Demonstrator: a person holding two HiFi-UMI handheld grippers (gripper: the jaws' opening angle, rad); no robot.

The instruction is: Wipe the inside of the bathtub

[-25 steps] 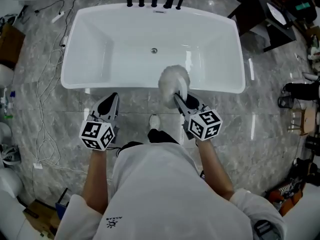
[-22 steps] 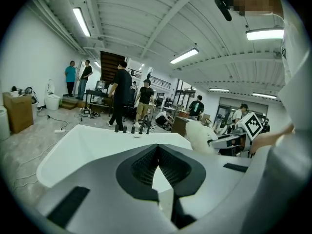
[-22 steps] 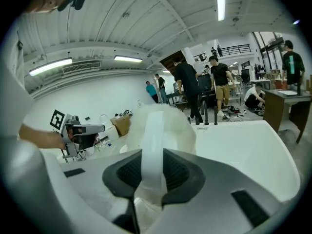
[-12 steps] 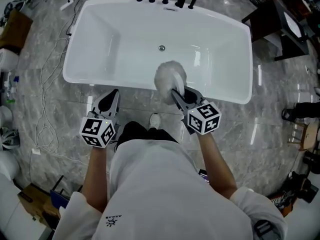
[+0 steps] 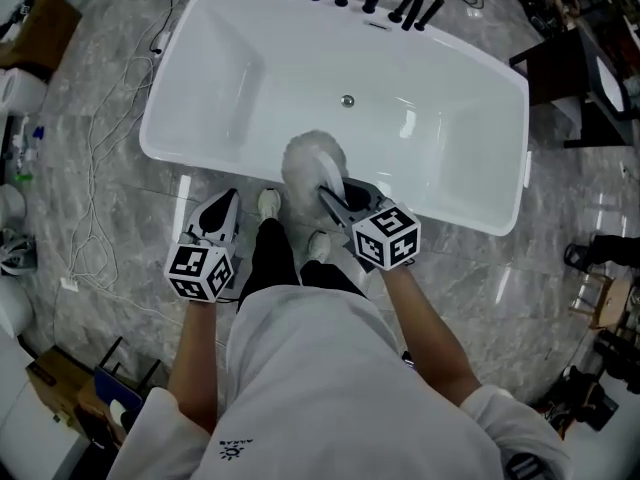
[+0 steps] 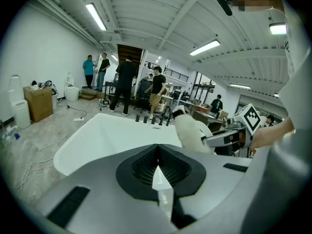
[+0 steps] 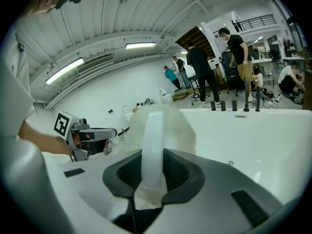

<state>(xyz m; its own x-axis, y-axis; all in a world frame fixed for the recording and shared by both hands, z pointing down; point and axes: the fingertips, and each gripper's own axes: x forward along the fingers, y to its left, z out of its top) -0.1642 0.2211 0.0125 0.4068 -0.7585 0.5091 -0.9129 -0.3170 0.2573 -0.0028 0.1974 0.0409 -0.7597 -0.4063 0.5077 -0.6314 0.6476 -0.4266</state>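
Now a fluffy duster [image 5: 303,158] is pinched by the right gripper [image 5: 332,198] at the bathtub's [image 5: 196,162] six-o'clock rim; the left gripper [image 5: 225,204] is seen pressed together.

A white bathtub [image 5: 300,78], rectangular with rounded corners, is seen standing on grey marbled floor [image 5: 110,218], its glossy interior holding nothing. A small round drain [image 5: 347,100] is set in the middle of the bottom, toward the far wall, and a row of black fittings [image 5: 370,3] is mounted on the far rim. A white fluffy wiping pad [image 5: 312,171] is held over the near rim, its white strap [image 7: 153,145] clamped between the jaws of the right gripper [image 5: 333,200].
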